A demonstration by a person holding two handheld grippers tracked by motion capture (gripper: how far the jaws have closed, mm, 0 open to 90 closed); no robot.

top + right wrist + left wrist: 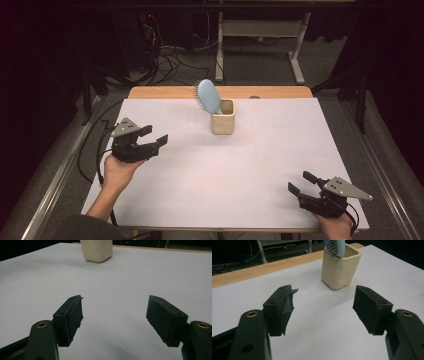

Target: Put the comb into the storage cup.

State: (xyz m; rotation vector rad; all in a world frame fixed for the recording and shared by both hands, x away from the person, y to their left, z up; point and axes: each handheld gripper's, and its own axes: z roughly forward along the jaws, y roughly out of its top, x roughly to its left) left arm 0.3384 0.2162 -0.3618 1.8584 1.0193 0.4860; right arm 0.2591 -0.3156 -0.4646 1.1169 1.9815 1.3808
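Note:
A cream square cup (pixel 223 120) stands upright near the far middle of the table, and a light blue hairbrush (pixel 208 96) leans out of it to the left, bristles facing left. In the left gripper view the cup (pixel 340 267) and the brush's bristles (pixel 332 245) lie ahead of the jaws. My left gripper (pixel 153 134) hovers at the table's left, open and empty, pointing right toward the cup. My right gripper (pixel 300 183) sits at the near right corner, open and empty, with the cup (pixel 97 250) far ahead of it.
White paper (pixel 225 170) covers the wooden table (pixel 165 92), whose bare edge shows at the back. Beyond the table are a desk frame (pixel 260 35) and cables on the floor (pixel 165 55). A metal rail (pixel 55 175) runs along the left side.

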